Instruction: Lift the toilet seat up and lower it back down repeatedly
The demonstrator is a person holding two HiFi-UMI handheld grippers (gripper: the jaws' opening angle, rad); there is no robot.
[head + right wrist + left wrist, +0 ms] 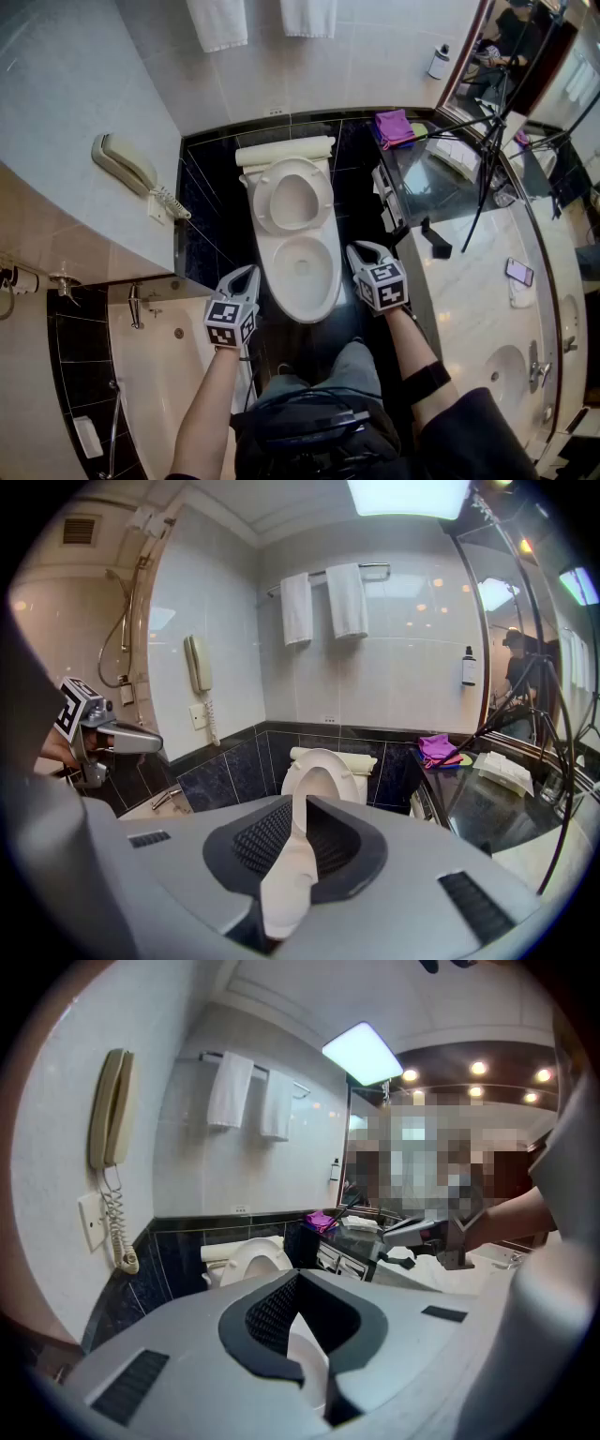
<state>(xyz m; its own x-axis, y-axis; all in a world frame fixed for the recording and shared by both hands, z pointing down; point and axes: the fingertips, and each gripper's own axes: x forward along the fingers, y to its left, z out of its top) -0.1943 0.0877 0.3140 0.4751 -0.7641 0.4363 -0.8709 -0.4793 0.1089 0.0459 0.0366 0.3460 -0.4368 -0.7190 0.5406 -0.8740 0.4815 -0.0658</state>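
Observation:
The white toilet seat (264, 199) stands raised against the tank above the open bowl (266, 277); it also shows upright as the seat (251, 1262) and the seat (323, 757) in the two gripper views. My left gripper (249, 272) hovers just left of the bowl's front and touches nothing. In its own view the left gripper (315, 1384) shows a narrow gap between its jaws with nothing in it. My right gripper (366, 248) hangs just right of the bowl, clear of it. The right gripper (286, 897) is slightly open, and only the toilet shows through the gap.
A wall phone (127, 164) hangs on the left wall, and towels (217, 21) hang above the tank. A bathtub (159, 375) lies at the lower left. On the right a vanity counter (469, 272) holds a purple cloth (394, 127) and a phone (518, 271). A tripod (487, 159) stands over the counter.

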